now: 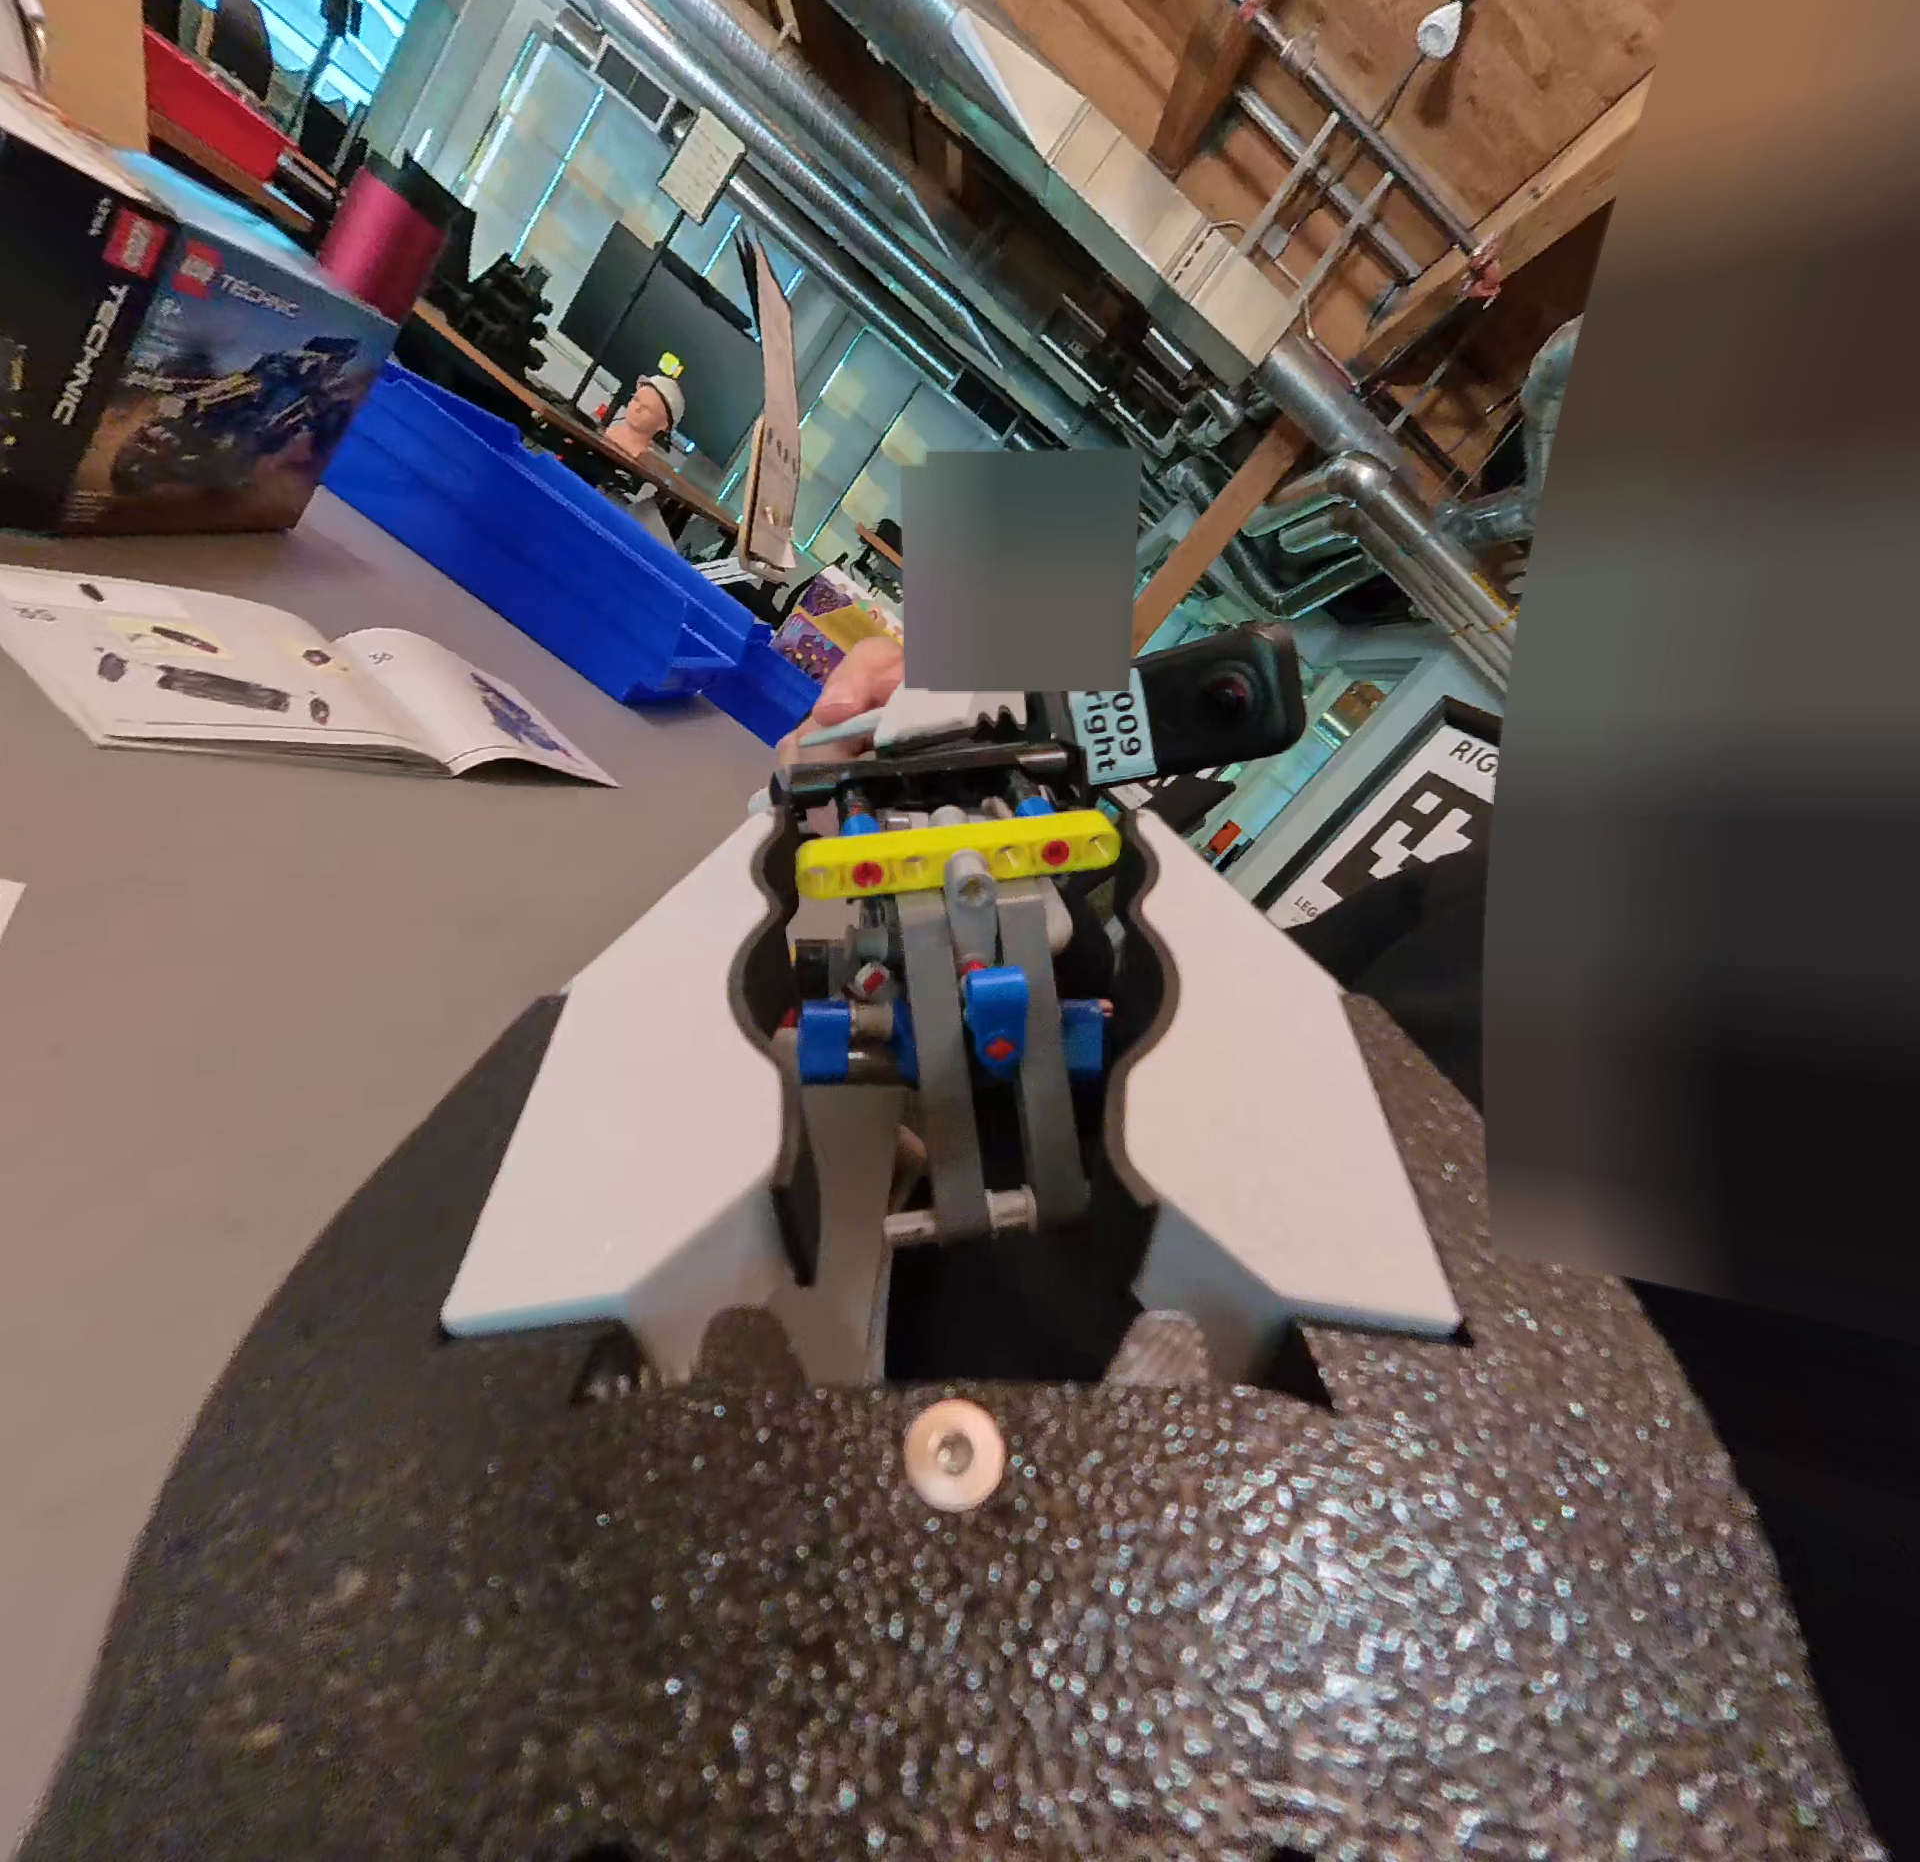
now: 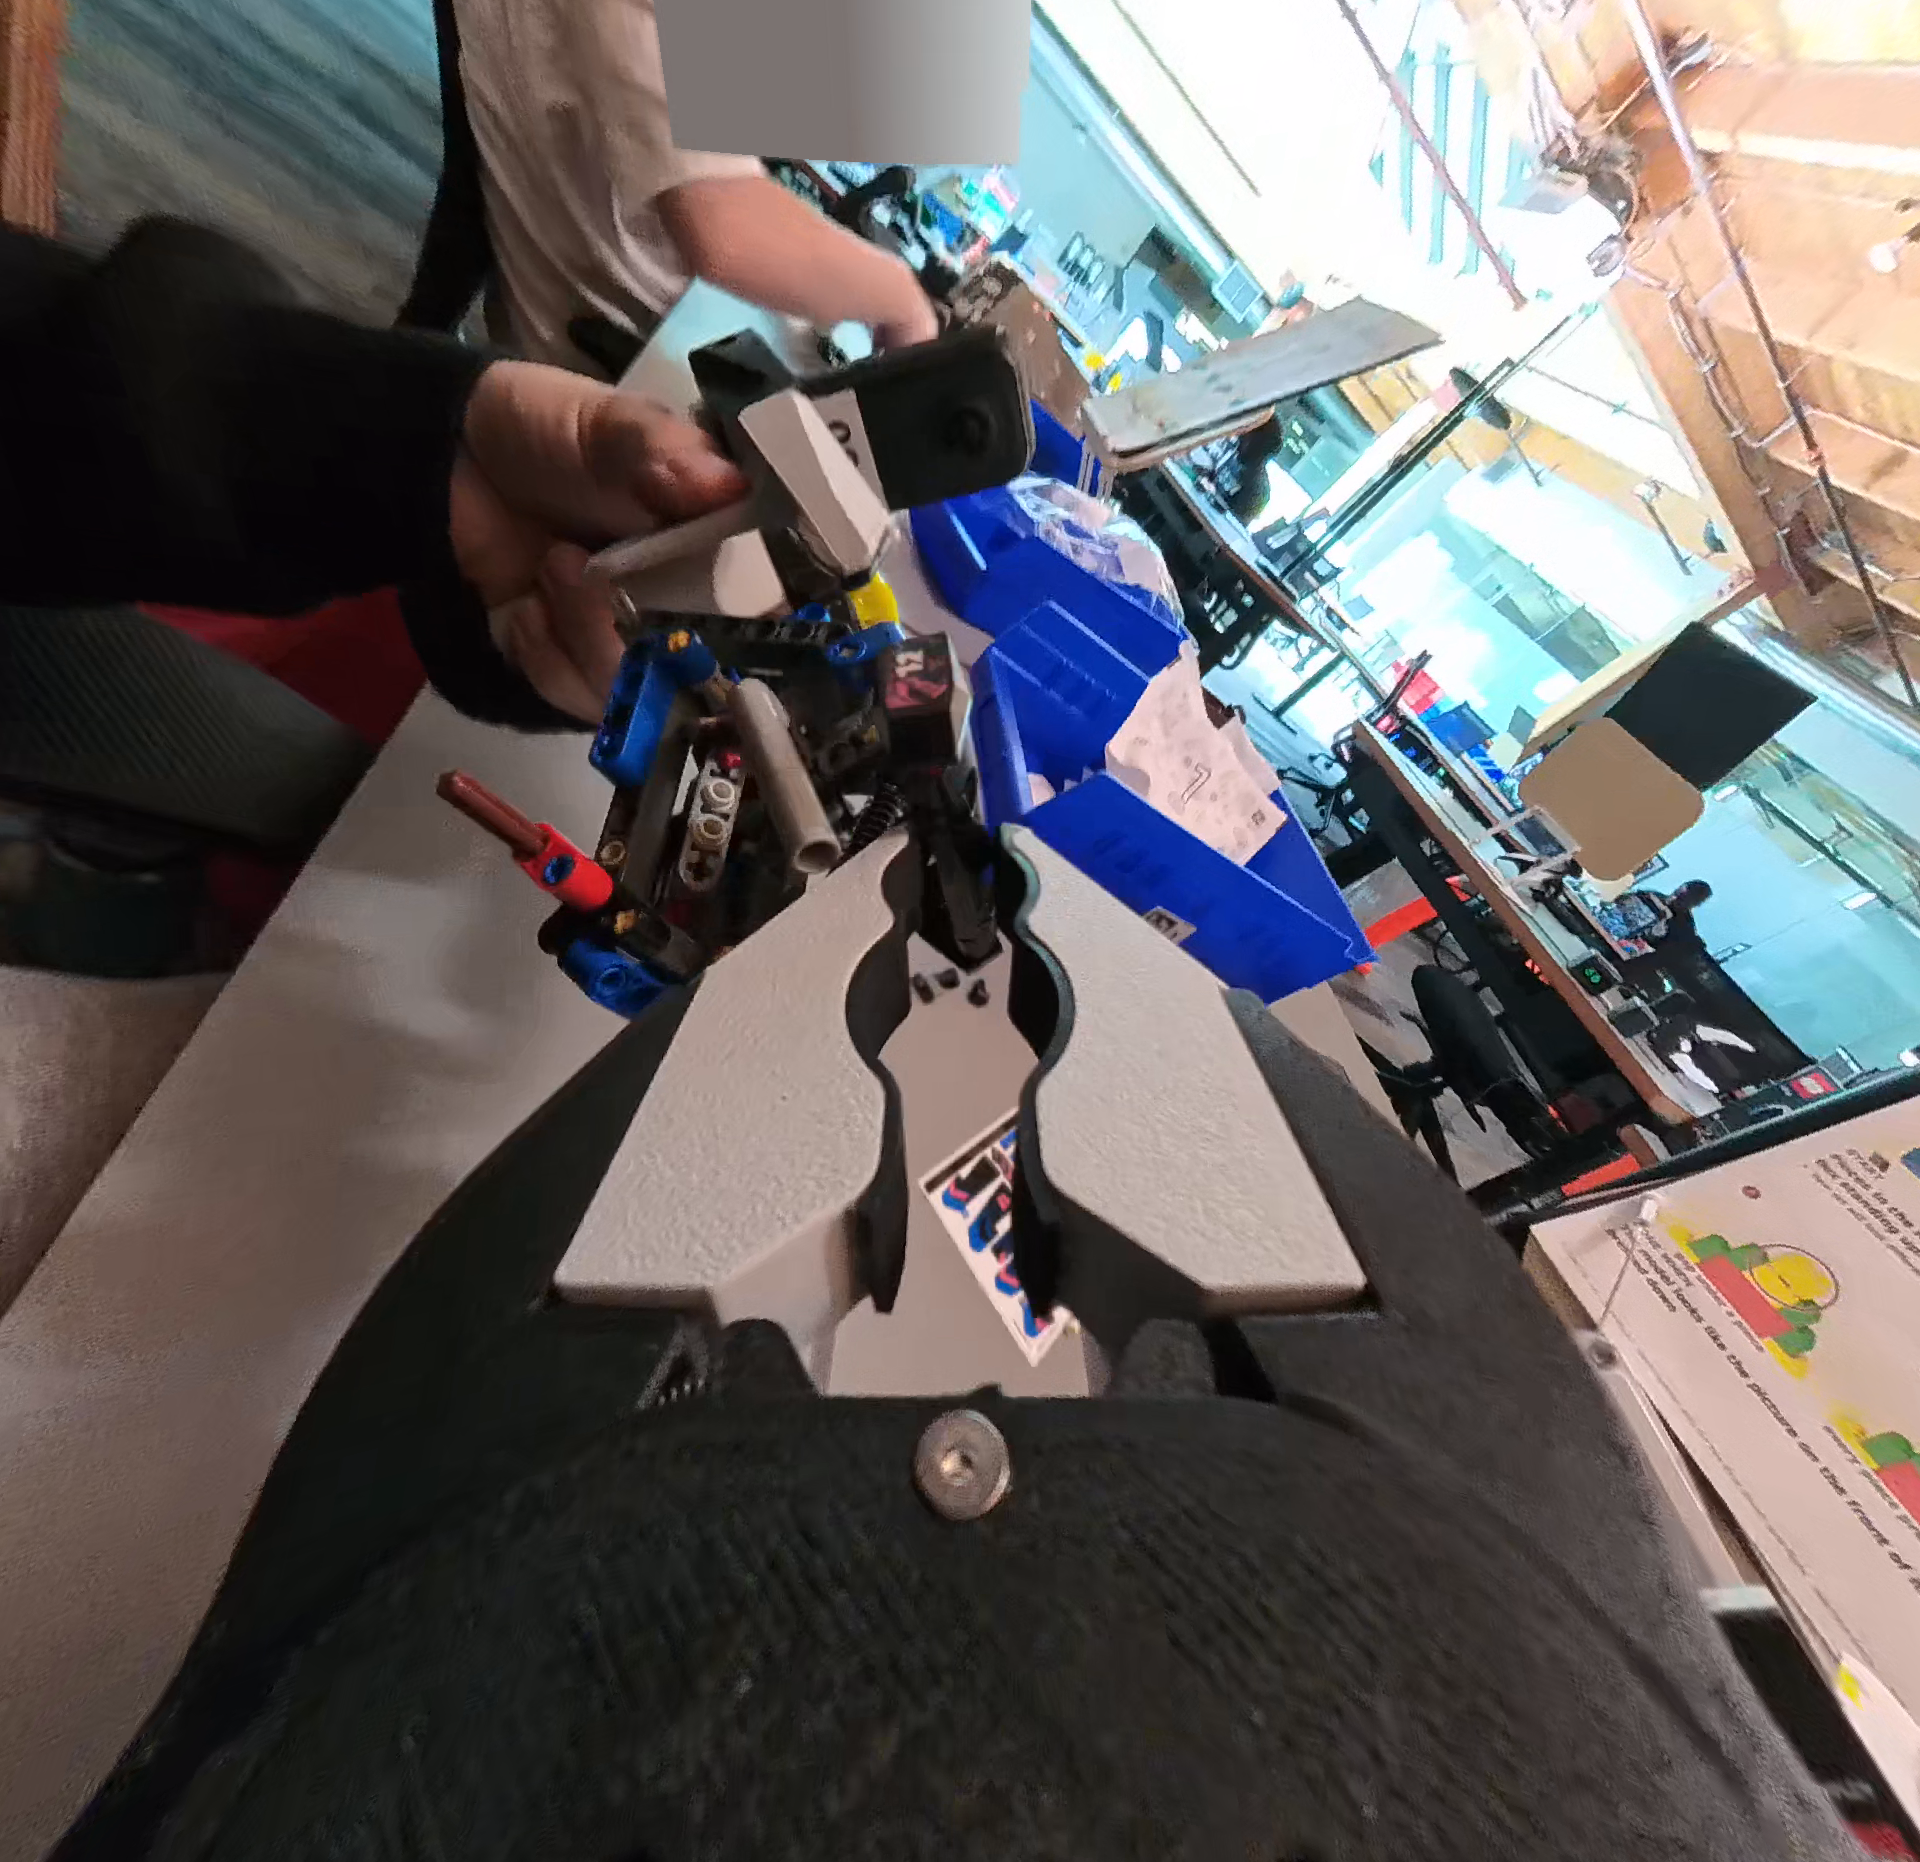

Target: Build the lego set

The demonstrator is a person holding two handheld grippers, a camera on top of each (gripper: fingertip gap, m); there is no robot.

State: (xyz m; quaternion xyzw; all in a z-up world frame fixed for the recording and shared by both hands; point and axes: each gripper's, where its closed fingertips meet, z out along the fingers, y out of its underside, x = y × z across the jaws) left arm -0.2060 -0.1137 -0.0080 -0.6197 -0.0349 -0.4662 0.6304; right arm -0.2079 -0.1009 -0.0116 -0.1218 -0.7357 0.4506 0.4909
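Note:
My left gripper [image 1: 951,838] is shut on a toy-brick assembly [image 1: 935,991] of grey, blue and black beams, with a yellow beam [image 1: 1081,848] across its far end. The assembly fills the gap between both grey fingers [image 1: 644,1085] and is held above the grey table [image 1: 260,981]. My right gripper [image 2: 956,862] is shut on a black part [image 2: 951,887] at the assembly's edge [image 2: 717,773]. In the left wrist view the right gripper [image 1: 935,723] sits on the assembly's far black beam. A hand [image 2: 561,503] holds the left gripper [image 2: 800,555].
Blue bins [image 1: 540,534] [image 2: 1174,825] stand behind the assembly. A toy-set box [image 1: 156,358], an open instruction booklet [image 1: 260,680] and a pink cup [image 1: 379,233] are at the left. A sticker sheet [image 2: 987,1230], small black pins [image 2: 945,981] and a printed sheet [image 2: 1766,1324] lie below. Left and right tips are no more than a few centimetres apart.

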